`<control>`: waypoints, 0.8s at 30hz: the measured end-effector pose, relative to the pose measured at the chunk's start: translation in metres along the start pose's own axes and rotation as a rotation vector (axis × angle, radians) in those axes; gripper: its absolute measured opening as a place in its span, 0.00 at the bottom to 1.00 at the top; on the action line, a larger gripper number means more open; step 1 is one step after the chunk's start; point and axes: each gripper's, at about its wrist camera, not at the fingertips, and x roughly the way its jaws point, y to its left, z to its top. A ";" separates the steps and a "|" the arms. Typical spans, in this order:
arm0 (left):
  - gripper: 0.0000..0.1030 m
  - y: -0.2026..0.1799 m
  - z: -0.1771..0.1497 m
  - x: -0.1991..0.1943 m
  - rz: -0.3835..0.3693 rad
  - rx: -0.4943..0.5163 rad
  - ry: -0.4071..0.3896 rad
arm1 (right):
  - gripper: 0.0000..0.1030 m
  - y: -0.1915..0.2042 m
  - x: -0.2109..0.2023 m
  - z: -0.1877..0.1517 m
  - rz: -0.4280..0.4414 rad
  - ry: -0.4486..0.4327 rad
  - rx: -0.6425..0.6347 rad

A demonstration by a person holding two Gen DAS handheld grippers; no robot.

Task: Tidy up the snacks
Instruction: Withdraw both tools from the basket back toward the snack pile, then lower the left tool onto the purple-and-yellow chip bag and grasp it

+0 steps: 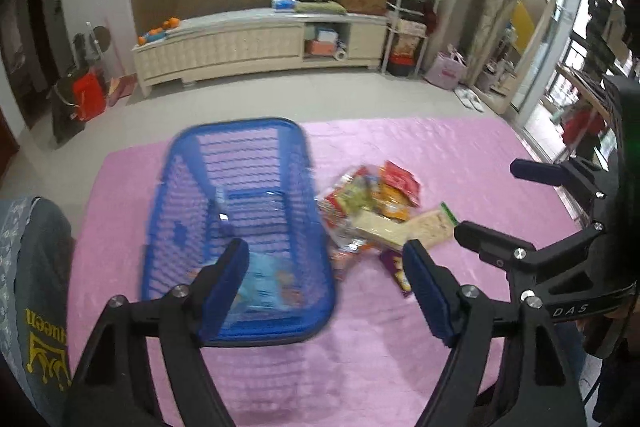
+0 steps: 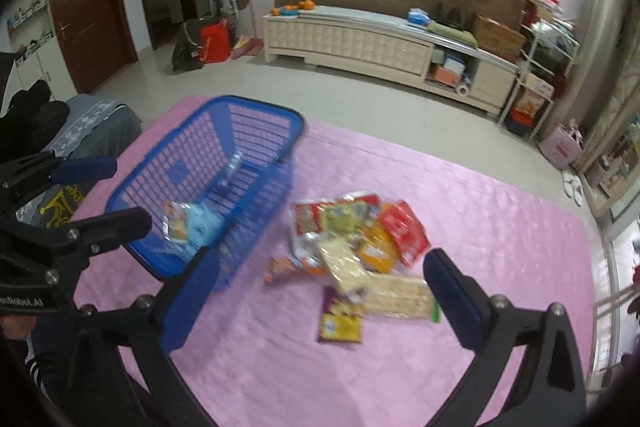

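A blue mesh basket (image 1: 182,227) (image 2: 260,105) stands on a pink mat (image 1: 440,155) (image 2: 480,207). Inside it lies a light blue snack pack (image 1: 260,283) (image 2: 200,223). To its right is a loose pile of snack packets (image 1: 372,195) (image 2: 352,227), with pale cracker packs (image 1: 424,227) (image 2: 396,295) and a purple pack (image 1: 396,271) (image 2: 340,319) at the near side. My left gripper (image 1: 324,255) (image 2: 128,189) hangs open above the basket's near right corner, empty. My right gripper (image 2: 323,259) (image 1: 492,199) is wide open above the pile's near edge and holds nothing.
A grey garment with yellow print (image 1: 36,287) lies at the mat's left edge. Beyond the mat is tiled floor, then a long cream cabinet (image 1: 240,43) (image 2: 360,39) along the far wall. A white rack (image 1: 404,27) and bags stand at the right.
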 end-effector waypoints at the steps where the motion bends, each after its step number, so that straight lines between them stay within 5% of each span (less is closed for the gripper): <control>1: 0.76 -0.009 -0.001 0.005 -0.007 0.010 0.006 | 1.00 -0.009 -0.002 -0.006 -0.018 0.005 0.008; 13: 0.76 -0.084 -0.015 0.080 -0.115 0.021 0.140 | 1.00 -0.096 0.007 -0.064 -0.124 0.078 0.125; 24: 0.76 -0.090 -0.041 0.158 -0.093 -0.070 0.298 | 1.00 -0.123 0.051 -0.095 -0.116 0.155 0.147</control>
